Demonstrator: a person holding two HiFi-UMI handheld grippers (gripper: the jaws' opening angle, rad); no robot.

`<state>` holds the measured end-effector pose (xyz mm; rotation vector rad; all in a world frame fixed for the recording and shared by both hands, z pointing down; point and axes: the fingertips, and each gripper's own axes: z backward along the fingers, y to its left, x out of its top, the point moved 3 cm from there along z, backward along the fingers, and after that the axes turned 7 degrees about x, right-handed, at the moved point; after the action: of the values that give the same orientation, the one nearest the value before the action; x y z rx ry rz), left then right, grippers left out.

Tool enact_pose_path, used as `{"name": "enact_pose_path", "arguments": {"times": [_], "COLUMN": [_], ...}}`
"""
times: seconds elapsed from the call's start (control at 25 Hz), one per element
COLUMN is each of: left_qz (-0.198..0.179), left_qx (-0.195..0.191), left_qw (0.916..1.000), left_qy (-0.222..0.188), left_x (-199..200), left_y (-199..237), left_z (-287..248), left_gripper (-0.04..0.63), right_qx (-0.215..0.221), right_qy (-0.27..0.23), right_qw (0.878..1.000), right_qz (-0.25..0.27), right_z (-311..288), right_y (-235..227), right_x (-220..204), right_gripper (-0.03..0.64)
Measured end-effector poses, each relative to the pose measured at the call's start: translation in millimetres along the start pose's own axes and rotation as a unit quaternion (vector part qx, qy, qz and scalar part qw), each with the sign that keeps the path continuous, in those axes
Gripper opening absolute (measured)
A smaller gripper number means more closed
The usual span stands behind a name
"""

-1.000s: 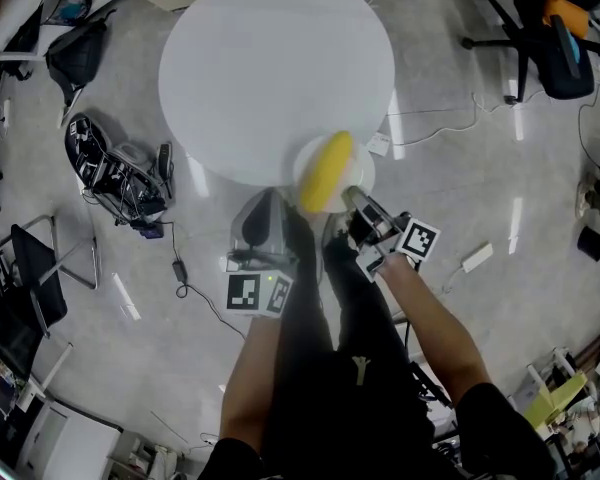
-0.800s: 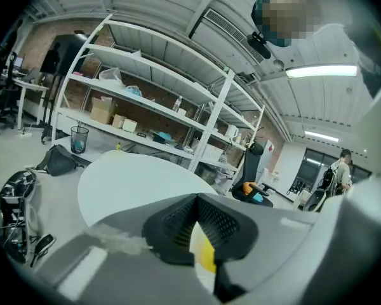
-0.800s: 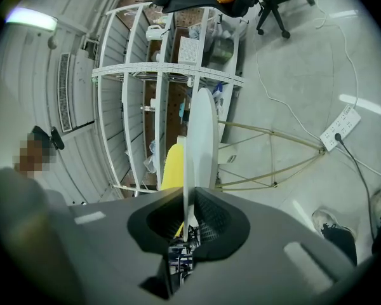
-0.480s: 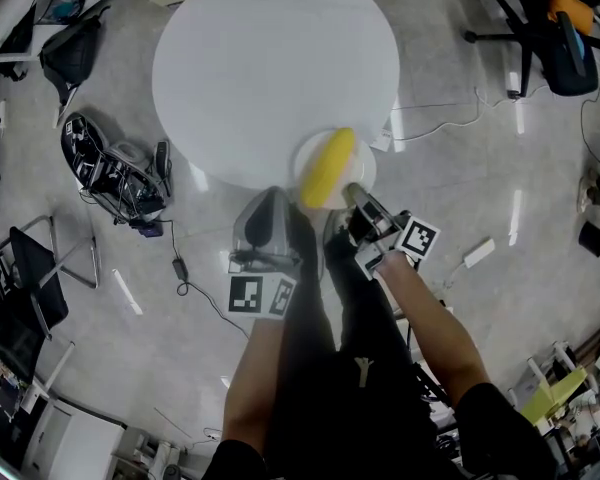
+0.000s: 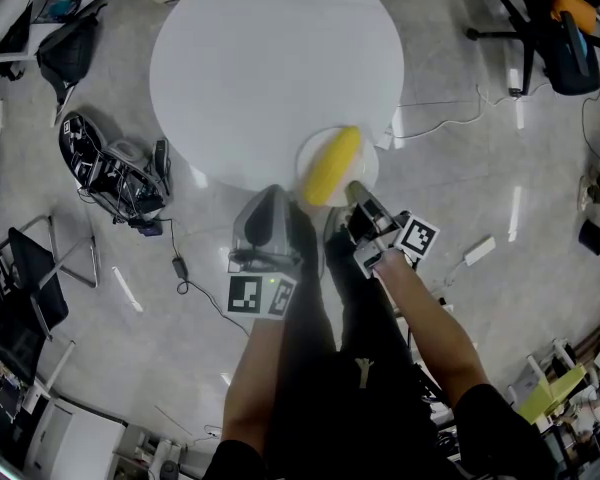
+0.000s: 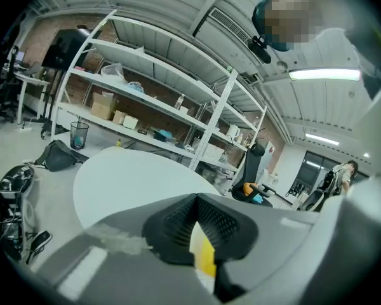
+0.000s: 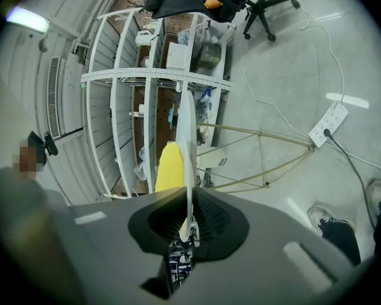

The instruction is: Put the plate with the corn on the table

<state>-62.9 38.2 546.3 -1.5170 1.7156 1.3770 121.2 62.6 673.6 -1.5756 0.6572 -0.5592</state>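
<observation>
A white plate [image 5: 367, 171] carrying a yellow corn cob [image 5: 332, 165] hangs over the near edge of the round white table [image 5: 270, 68]. My right gripper [image 5: 352, 190] is shut on the plate's near rim, and its jaws have just been closing a little tighter. In the right gripper view the plate [image 7: 185, 138] runs edge-on out of the right gripper [image 7: 187, 224], with the corn [image 7: 170, 167] to its left. My left gripper [image 5: 278, 193] sits just left of the plate, below the table edge. The left gripper [image 6: 197, 224] is shut, and a yellow sliver shows under its tips.
An office chair [image 5: 555, 28] stands at the far right. Bags and gear [image 5: 115, 173] lie on the floor to the left of the table, with a black bag [image 5: 65, 53] further back. A power strip [image 5: 477, 256] and cables lie on the right. Shelving [image 6: 152, 100] stands behind the table.
The right gripper and the plate with the corn have edged slightly further over the table's near edge. The left gripper has stayed in place.
</observation>
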Motion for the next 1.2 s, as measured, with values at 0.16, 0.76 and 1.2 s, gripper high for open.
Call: {"name": "enact_pose_path", "arguments": {"times": [0.16, 0.76, 1.2], "left_qz": [0.003, 0.014, 0.018], "left_qx": [-0.001, -0.001, -0.002], "left_qw": [1.0, 0.9999, 0.9998], "left_qy": [-0.003, 0.001, -0.002], "left_x": [2.1, 0.6, 5.0], "left_y": [2.7, 10.3, 13.6], "left_z": [0.2, -1.4, -4.6], "left_gripper": [0.003, 0.003, 0.003], "right_qx": [-0.002, -0.023, -0.047], "right_qy": [-0.007, -0.029, -0.033], "right_qw": [1.0, 0.999, 0.998], "right_qz": [-0.006, -0.012, 0.001], "right_z": [-2.1, -12.8, -23.0], "right_y": [0.9, -0.1, 1.0], "right_x": [-0.9, 1.1, 2.6], "right_gripper": [0.031, 0.029, 0.037]}}
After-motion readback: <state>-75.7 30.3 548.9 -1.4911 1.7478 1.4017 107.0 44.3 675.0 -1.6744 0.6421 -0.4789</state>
